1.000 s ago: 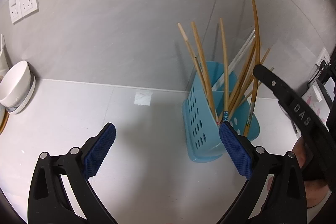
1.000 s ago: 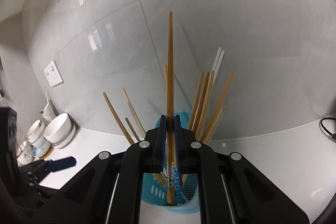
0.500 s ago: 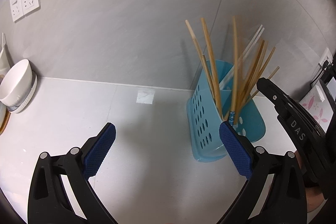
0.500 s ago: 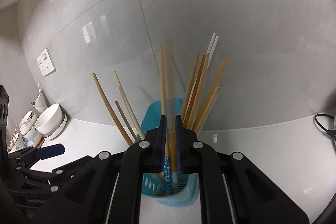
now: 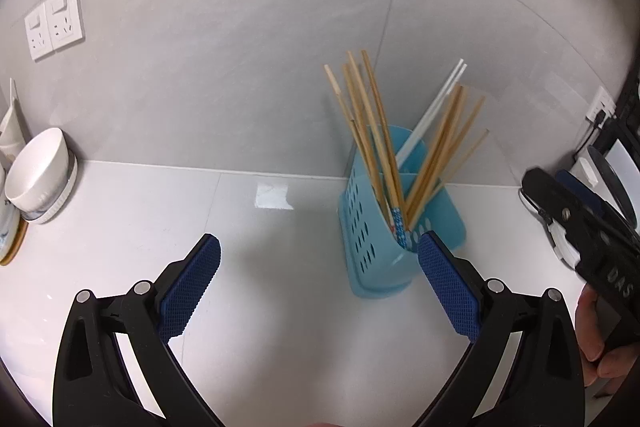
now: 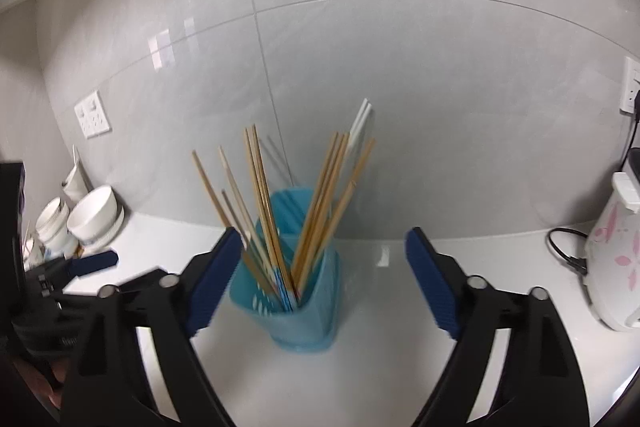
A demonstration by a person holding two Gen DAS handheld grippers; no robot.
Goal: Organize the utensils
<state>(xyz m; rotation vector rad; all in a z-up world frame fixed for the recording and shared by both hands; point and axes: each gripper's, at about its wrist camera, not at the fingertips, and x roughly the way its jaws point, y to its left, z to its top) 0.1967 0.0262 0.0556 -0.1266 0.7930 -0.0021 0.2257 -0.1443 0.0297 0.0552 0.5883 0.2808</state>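
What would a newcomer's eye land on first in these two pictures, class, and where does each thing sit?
First, the blue holder mid-counter, bristling with wooden chopsticks that fan out against the grey tiled wall. Next, the right gripper, opening, nothing between its fingers, and the left gripper, open too. White bowls sit at the far left.

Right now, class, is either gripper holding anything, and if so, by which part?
Nothing is held. The left gripper stands open and empty; the right gripper has its jaws opening, clear of the wooden chopsticks.
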